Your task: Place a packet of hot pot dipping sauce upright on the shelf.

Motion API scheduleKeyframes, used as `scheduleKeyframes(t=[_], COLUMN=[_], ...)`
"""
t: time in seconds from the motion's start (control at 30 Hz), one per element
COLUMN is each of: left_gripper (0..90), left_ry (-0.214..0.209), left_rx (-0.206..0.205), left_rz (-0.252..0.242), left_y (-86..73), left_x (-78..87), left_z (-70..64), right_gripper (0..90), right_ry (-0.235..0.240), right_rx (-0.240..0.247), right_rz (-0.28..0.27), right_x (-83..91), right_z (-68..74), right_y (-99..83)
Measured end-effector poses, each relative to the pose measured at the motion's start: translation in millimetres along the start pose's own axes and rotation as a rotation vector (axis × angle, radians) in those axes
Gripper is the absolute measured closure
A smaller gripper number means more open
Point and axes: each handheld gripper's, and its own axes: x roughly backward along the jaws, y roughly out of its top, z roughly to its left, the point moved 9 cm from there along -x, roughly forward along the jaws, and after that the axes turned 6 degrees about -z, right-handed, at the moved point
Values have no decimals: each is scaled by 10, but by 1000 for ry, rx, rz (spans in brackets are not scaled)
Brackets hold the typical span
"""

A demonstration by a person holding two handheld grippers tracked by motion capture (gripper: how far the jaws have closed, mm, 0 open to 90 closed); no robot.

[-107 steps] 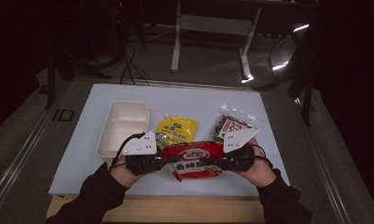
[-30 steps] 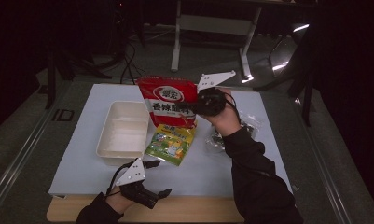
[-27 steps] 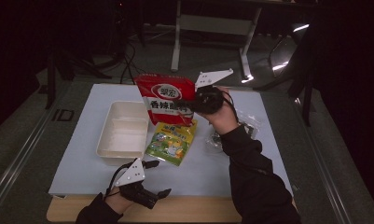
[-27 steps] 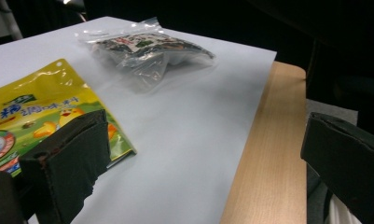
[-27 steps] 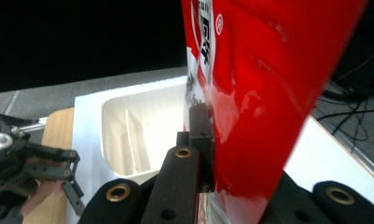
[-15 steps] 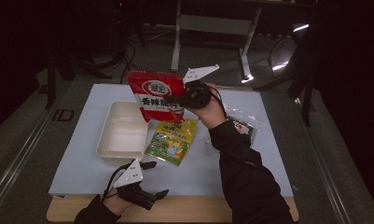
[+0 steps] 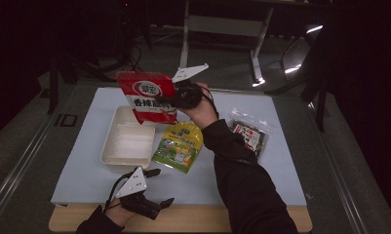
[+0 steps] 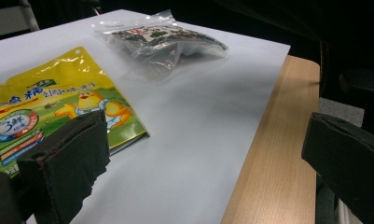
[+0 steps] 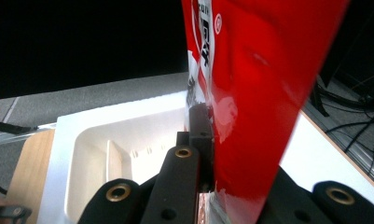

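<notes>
One red snack bag (image 7: 148, 96) hangs in the air above the far end of the white foam tray (image 7: 127, 141), pinched at its right edge by the right gripper (image 7: 181, 97). In the right gripper view the jaws are closed tight on the bag's (image 9: 264, 93) edge, with the tray (image 9: 105, 154) lying open below and behind them. The bag is held upright, its printed face turned toward the person, and it touches nothing but the jaws.

Just beside the tray on its right lies a yellow-green pouch (image 7: 179, 146), flat on the white mat (image 7: 281, 165) that covers most of the desk (image 7: 261, 222). Further right, well apart from the tray, lies a clear packet of dark contents (image 7: 248, 135). The person's right sleeve (image 7: 242, 170) crosses the mat between the pouch and the packet.

The left gripper (image 7: 156, 187) rests low at the near edge of the desk, close to the tray's near end, its jaws spread wide with nothing between them. The left gripper view looks past them to the pouch (image 8: 58, 112) and the packet (image 8: 161, 39).
</notes>
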Motion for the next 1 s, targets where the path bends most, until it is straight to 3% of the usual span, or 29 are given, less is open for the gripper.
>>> scheduleKeyframes(t=[0.37, 1.0], left_gripper=[15, 15], left_ry=[16, 14], left_rx=[3, -1], left_rz=[1, 4], left_y=[-24, -42], left_x=[54, 84], left_z=[2, -7], right_gripper=[900, 900], right_ry=[13, -8], right_rx=[-14, -58], right_rz=[-13, -54], right_x=[-379, -822], right_z=[-60, -240], right_y=[19, -101])
